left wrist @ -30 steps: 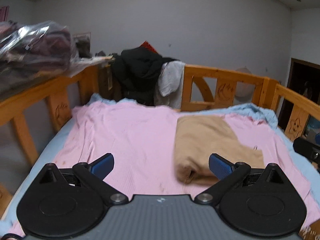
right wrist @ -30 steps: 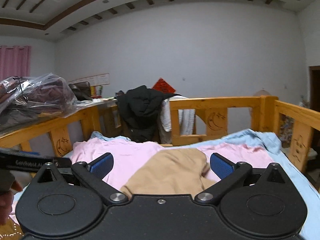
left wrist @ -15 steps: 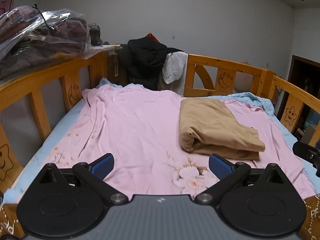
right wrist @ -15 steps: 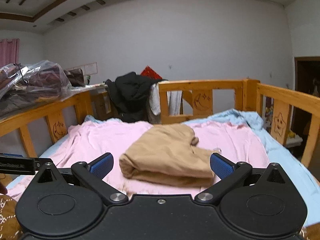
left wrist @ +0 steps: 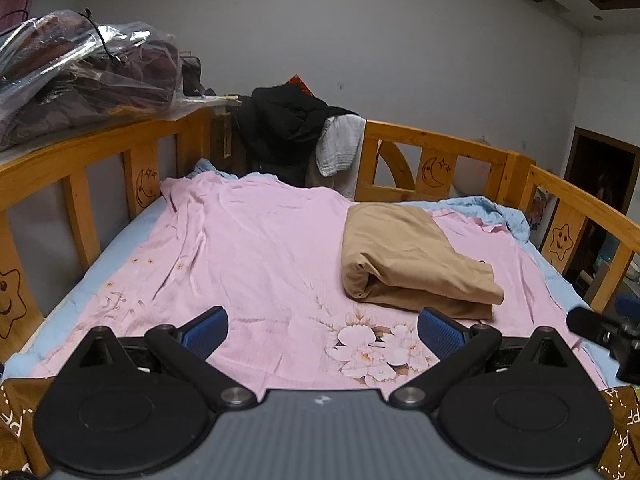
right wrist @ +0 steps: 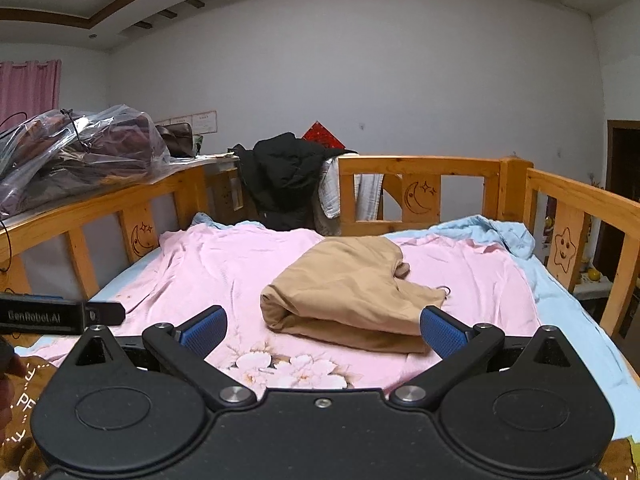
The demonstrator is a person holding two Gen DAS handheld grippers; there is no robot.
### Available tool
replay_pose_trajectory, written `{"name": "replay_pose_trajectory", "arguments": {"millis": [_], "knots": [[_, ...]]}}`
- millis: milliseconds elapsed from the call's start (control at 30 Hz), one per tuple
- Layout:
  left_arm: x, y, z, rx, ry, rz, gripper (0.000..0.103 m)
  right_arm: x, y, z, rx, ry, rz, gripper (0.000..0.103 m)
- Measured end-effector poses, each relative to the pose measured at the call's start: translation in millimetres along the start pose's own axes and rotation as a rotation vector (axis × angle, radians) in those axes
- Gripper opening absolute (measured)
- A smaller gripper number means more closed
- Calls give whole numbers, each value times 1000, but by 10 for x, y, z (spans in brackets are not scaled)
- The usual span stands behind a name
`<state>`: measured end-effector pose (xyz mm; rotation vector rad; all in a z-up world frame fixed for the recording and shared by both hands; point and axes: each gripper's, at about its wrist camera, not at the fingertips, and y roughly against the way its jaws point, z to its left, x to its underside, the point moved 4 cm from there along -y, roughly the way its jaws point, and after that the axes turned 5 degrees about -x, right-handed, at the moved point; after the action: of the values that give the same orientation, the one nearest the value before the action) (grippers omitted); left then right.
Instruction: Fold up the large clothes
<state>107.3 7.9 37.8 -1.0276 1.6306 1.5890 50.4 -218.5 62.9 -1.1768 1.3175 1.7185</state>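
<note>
Hovering apart, the left gripper [left wrist: 322, 330] and right gripper [right wrist: 322, 330] gape empty; the folded tan cotton garment [right wrist: 348, 292] needs only light squaring.

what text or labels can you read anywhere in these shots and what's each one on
"GenRobot.AI": white lettering on the side of the left gripper, seen from the right wrist view.
"PF": pale letters on the brown blanket at the near edge of the bed, partly cut off.
Papers on the wall behind the shelf: too small to read.
Red diamond sign behind the black jacket: mostly hidden, unreadable.
</note>
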Motion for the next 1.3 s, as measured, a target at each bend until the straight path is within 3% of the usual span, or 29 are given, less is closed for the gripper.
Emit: {"name": "replay_pose_trajectory", "arguments": {"millis": [467, 1300], "knots": [[202, 78, -128, -34, -109, 18, 103, 205, 121, 21, 39, 36, 86, 102], [247, 59, -122, -15, -87, 59, 103, 191, 128, -40, 50, 3, 91, 102]]}}
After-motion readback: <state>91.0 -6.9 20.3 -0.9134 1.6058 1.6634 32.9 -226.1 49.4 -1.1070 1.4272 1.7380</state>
